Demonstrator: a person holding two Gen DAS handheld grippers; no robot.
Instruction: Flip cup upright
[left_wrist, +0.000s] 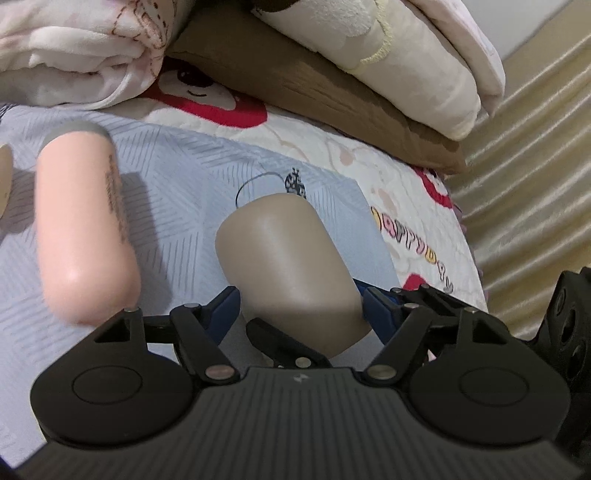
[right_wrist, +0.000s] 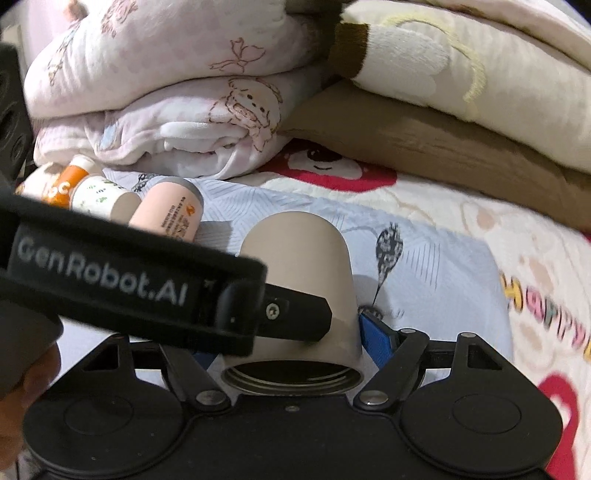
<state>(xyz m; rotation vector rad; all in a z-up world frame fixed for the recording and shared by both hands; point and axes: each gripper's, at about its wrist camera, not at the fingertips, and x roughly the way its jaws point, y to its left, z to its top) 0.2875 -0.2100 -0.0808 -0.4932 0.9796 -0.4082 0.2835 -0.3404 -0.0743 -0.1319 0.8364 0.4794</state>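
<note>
A beige cup (left_wrist: 284, 266) lies on its side on a light blue patterned cloth (left_wrist: 177, 177). In the left wrist view my left gripper (left_wrist: 299, 306) has its blue pads (left_wrist: 380, 310) on both sides of the cup's body. In the right wrist view the cup (right_wrist: 306, 266) points its threaded open mouth toward the camera. My right gripper (right_wrist: 295, 343) has its blue pads (right_wrist: 376, 339) on either side of the mouth end. The left gripper's black finger (right_wrist: 295, 317) lies across the cup's near left side.
A pink bottle (left_wrist: 85, 225) lies left of the cup, also in the right wrist view (right_wrist: 170, 214), next to a white and orange bottle (right_wrist: 92, 192). Folded blankets (right_wrist: 166, 107) and a brown pillow (left_wrist: 314, 92) are stacked behind. The bed edge is at right (left_wrist: 476, 266).
</note>
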